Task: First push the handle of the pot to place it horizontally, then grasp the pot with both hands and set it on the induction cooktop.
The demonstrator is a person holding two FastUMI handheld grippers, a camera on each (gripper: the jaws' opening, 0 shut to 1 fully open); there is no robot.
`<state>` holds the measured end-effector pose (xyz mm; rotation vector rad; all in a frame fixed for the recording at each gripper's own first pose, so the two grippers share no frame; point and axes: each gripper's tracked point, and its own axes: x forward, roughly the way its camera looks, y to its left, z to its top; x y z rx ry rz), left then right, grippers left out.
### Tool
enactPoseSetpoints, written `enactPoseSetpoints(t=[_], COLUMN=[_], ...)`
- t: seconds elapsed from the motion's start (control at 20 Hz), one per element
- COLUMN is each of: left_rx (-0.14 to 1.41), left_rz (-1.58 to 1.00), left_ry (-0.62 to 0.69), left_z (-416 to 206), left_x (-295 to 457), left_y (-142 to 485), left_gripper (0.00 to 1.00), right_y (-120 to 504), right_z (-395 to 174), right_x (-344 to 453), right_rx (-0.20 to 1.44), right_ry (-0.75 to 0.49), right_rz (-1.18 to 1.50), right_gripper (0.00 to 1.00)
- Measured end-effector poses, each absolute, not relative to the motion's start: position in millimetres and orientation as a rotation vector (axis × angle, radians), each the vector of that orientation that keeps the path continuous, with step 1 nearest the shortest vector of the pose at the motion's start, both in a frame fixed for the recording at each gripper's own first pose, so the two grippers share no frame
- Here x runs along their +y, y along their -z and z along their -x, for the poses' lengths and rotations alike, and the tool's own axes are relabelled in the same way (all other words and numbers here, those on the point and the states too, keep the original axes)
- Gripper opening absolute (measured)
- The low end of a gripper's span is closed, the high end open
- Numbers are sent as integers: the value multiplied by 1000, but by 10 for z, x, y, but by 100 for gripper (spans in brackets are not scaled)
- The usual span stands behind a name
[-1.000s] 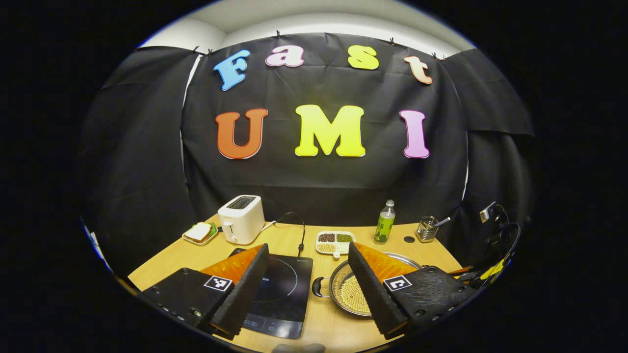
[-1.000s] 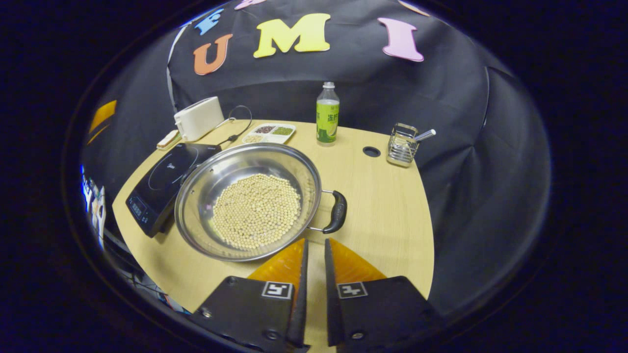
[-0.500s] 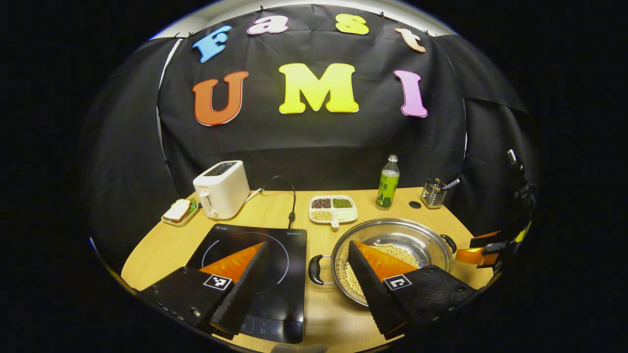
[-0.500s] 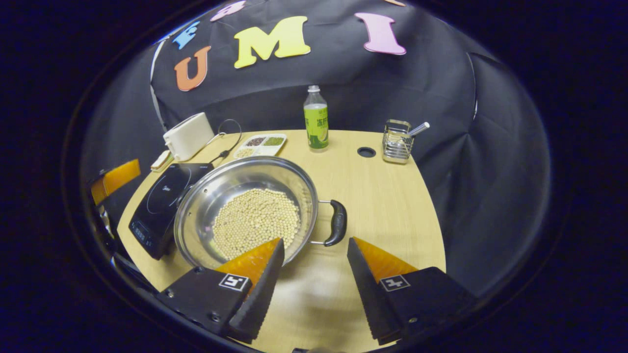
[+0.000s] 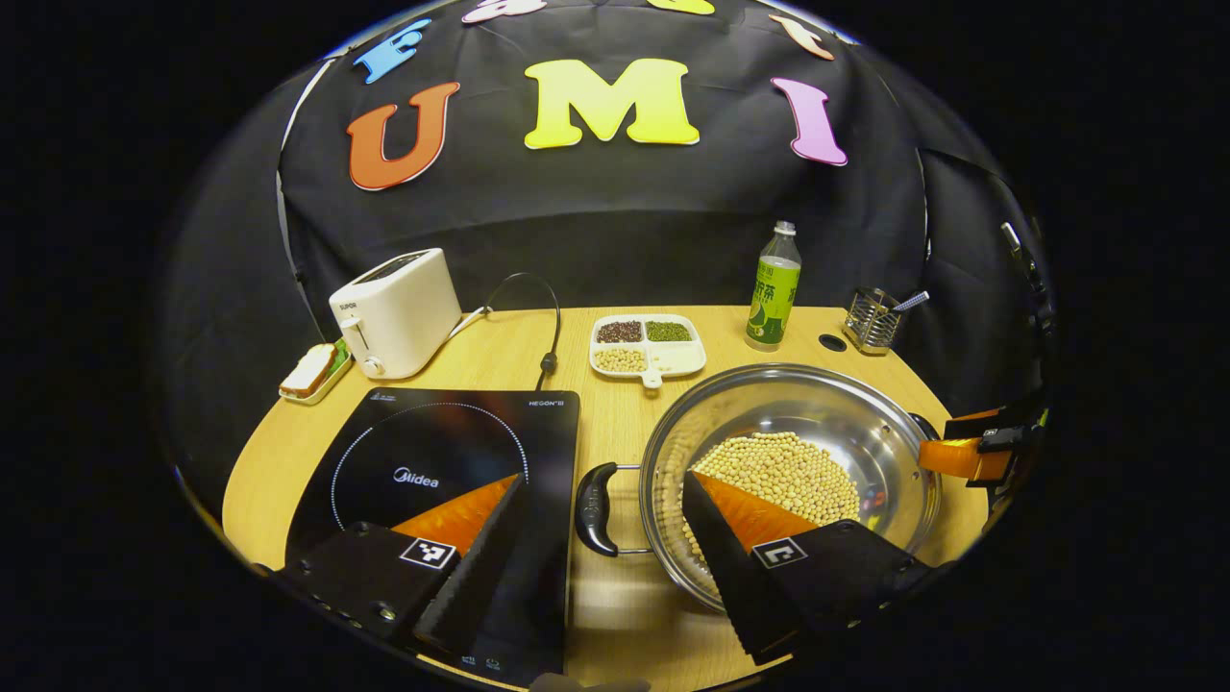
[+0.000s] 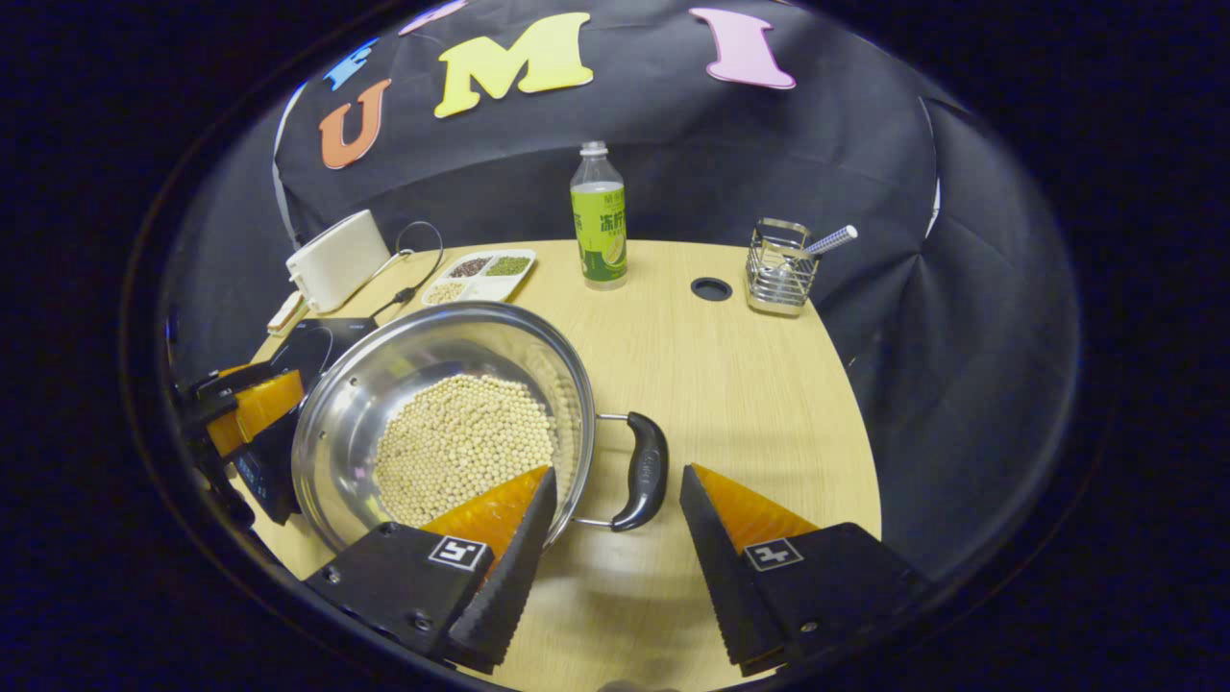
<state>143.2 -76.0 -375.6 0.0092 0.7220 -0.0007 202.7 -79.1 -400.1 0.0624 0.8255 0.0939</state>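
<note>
Stainless pot [image 5: 817, 423] of soybeans [image 5: 783, 471] resting on the wooden table [image 5: 615, 404], toward its front right part, just beside the right edge of the black induction cooktop [image 5: 432, 461] and not on it. Left pot handle [image 5: 594, 495] pointing at the cooktop's right edge, right pot handle [image 6: 644, 471] pointing toward the table's right edge, so both lying level across the table. Left gripper [image 5: 601, 553] held wide open and empty, one finger over the cooktop's glass, the other over the pot's near rim, left handle seen in the gap between them. Right gripper [image 6: 615, 557] likewise spread wide, gripping nothing, right handle seen between its fingers; contact with either finger impossible to tell. Along the table's back edge: white toaster [image 5: 396, 312] at the left with a small dish of bread [image 5: 309, 370] beside it, divided tray of beans [image 5: 646, 341] near the middle, green drink bottle [image 5: 772, 288] to its right, wire holder [image 5: 873, 322] near the back right corner. Black power cord [image 5: 548, 327] looping from the toaster side toward the cooktop.
</note>
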Motion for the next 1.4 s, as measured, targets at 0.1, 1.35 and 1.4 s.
enactPoseSetpoints(t=[0.1,1.35,1.4], left_rx=[749,936,932], left_rz=[-13,25,15], left_ry=[4,-58,-54], left_z=[-1465,-1564,-1573], left_x=[-790,-793,-789], left_y=[3875,4256,4250], left_gripper=[96,63,63], right_y=[4065,4265,4247], right_z=[-2050,-2104,-2094], right_x=[-796,-710,-713], right_rx=[843,978,977], right_ry=[-95,-59,-54], right_rz=[-65,-105,-112], right_gripper=[83,65,64])
